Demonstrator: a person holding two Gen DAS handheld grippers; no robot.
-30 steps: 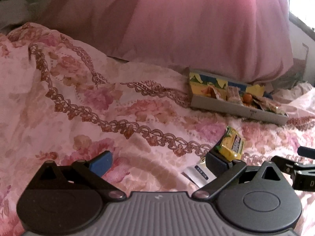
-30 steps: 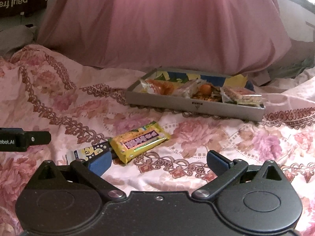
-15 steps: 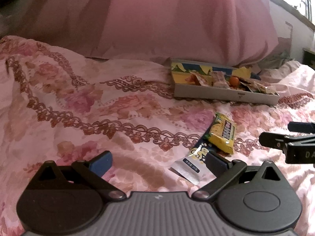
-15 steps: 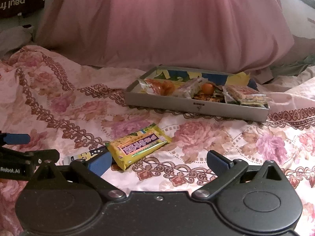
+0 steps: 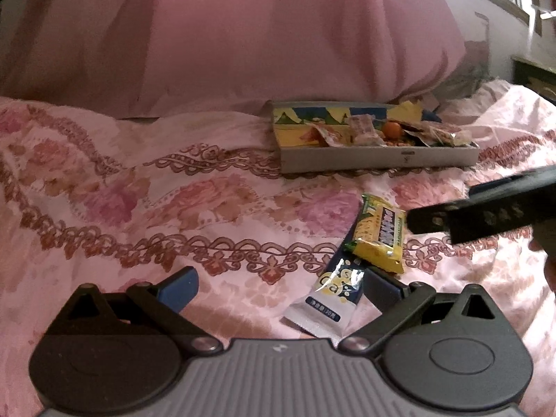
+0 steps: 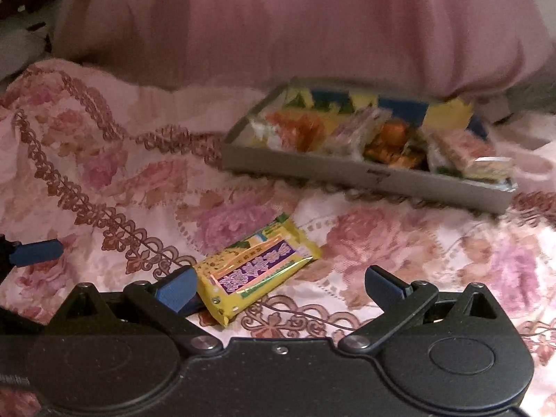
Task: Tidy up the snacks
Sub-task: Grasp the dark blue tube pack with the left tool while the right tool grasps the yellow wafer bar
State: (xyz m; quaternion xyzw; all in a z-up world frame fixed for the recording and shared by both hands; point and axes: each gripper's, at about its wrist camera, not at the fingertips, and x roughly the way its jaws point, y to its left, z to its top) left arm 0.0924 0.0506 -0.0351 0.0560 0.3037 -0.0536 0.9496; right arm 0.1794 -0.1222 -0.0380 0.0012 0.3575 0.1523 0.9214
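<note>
Left gripper (image 5: 278,286): we hold it low over the floral bedspread (image 5: 139,208), tongs wide apart, nothing between them. Its right finger lies just beside the white-and-blue sachet (image 5: 330,304).
White-and-blue sachet: flat on the bedspread, far end tucked under the yellow snack bar (image 5: 380,234); in the right wrist view our left finger hides it.
Yellow snack bar: loose on the bedspread, near side of the tray, well short of it.
Right gripper (image 6: 279,286): tongs spread, empty. The left finger sits against the near-left corner of the yellow bar; we cannot tell whether it touches.
Snack tray (image 5: 378,161): shallow grey box further back, against the pink pillow (image 5: 243,41), already holding several wrapped snacks and something small and orange.
Step in hand, our judgement: approach for pickup of the two loose packets; neither is gripped.
Next move: centre one gripper on a packet, press into the soft cloth, close, carry to the tray.
In the way: the overlap of bar on sachet; both grippers crowd one spot, so we take the bar first.
</note>
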